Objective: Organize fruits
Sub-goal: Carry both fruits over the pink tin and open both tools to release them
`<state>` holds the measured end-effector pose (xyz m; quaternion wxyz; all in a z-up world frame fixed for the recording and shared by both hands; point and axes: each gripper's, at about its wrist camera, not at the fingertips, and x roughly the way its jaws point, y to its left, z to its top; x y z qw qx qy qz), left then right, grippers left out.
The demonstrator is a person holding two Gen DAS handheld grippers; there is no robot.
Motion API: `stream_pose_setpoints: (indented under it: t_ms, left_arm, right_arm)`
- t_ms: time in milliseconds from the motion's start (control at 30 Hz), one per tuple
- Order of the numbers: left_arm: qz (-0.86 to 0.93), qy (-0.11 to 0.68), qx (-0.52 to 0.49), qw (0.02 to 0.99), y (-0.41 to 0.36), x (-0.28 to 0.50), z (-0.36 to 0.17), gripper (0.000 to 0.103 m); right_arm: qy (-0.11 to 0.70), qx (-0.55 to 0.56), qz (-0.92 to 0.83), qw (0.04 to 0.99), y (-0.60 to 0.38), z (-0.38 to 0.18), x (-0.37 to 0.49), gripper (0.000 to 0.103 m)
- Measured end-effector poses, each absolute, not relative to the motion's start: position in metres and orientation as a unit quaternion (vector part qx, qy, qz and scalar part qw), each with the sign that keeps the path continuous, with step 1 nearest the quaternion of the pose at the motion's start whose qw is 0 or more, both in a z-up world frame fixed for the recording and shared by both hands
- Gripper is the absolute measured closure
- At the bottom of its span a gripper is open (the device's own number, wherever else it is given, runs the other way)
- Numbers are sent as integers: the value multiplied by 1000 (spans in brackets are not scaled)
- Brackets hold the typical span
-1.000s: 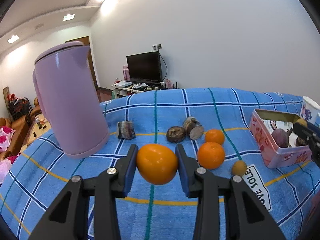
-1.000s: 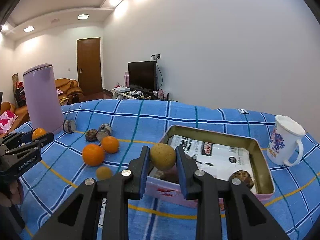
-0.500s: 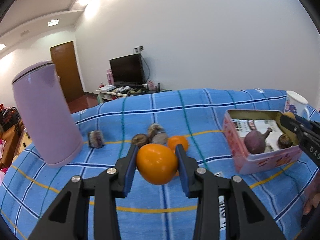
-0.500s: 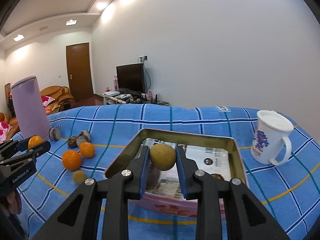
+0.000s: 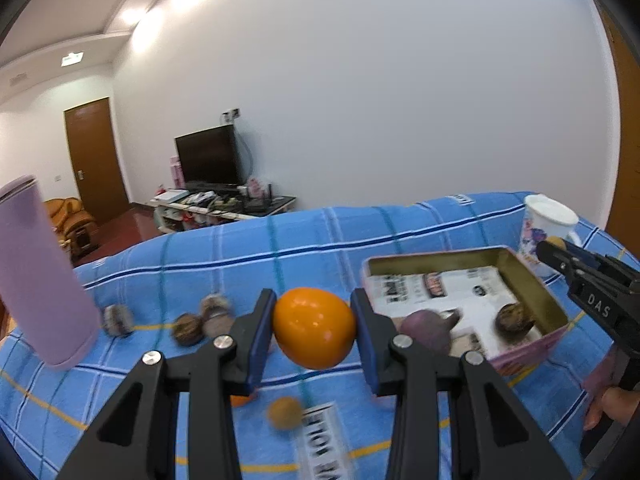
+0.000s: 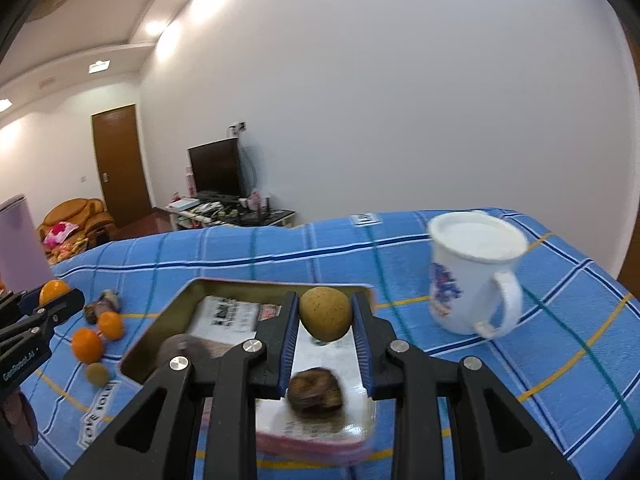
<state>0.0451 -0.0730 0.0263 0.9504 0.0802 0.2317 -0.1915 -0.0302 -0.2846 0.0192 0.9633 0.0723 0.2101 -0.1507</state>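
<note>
My left gripper [image 5: 314, 330] is shut on a large orange [image 5: 314, 327], held above the blue checked cloth just left of the pink tin box [image 5: 524, 354]. My right gripper [image 6: 325, 316] is shut on a small yellow-brown fruit [image 6: 326, 314] and hangs over the tin's [image 6: 160, 334] inside. In the tin lie a purple fruit [image 5: 426, 330] and a dark brown fruit [image 6: 316, 394]. Two oranges [image 6: 86, 345] [image 6: 111, 325] and a small yellow-brown fruit [image 6: 97, 374] lie on the cloth left of the tin. Several brown shell-like pieces [image 5: 186, 328] lie farther back.
A tall lilac kettle [image 5: 36, 280] stands at the left of the cloth. A white printed mug [image 6: 472, 276] stands right of the tin. A person's fingers [image 5: 608, 406] hold the right gripper's handle. A printed label [image 5: 324, 440] lies on the cloth.
Both grippers have moved to the right with their fruits. The right one went from the tin's near rim to over its inside; the left one came closer to the tin.
</note>
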Motion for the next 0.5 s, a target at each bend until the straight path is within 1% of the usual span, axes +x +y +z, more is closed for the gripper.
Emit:
stream_pose_setpoints:
  t_ms: [233, 500]
  left_arm:
    - [-236, 239, 74, 939, -128, 50, 25, 63]
    - [-260, 268, 83, 924, -183, 52, 4, 63]
  right_arm:
    - [213, 97, -169, 958, -317, 19, -28, 75]
    - [247, 97, -139, 954, -320, 7, -4, 75]
